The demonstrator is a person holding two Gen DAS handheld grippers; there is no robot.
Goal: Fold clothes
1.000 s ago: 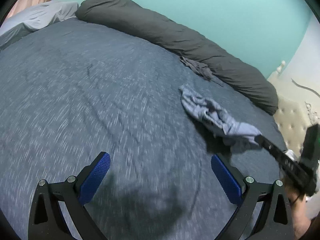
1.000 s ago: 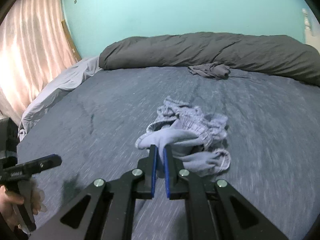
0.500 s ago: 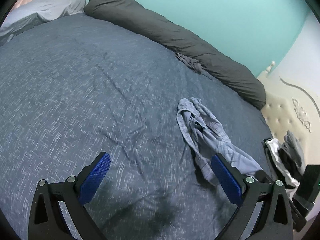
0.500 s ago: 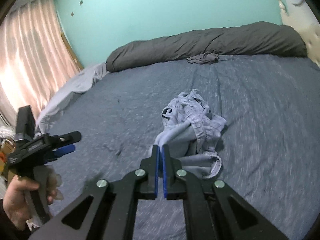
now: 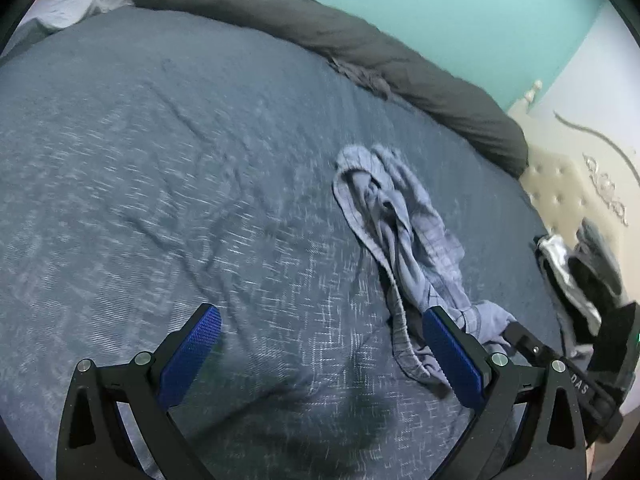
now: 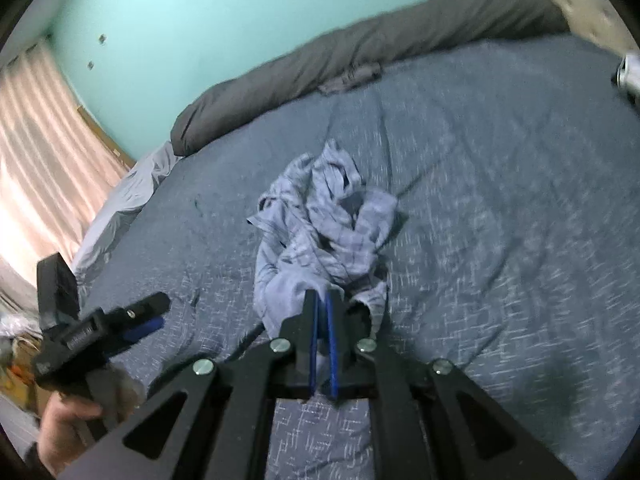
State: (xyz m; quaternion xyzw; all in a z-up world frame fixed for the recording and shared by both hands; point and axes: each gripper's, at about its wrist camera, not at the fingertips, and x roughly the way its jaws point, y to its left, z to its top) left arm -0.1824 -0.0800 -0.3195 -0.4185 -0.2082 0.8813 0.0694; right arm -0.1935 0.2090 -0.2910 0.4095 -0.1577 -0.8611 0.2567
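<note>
Only in the left wrist view: tufted cream headboard [image 5: 568,184] and dark clothes pile [image 5: 580,268]; only in the right, pink curtain [image 6: 36,136]. Left gripper [image 5: 320,354] spread wide, empty. Right gripper [image 6: 322,306] clamped on crumpled, pale-blue checked garment [image 6: 324,220] lying mid-bed on heathered blue cover [image 6: 500,220].

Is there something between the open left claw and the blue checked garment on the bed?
Nothing visible. The left claw is open over bare bedcover, and the garment lies just past its right finger. The right claw already grips the garment's near end.
</note>
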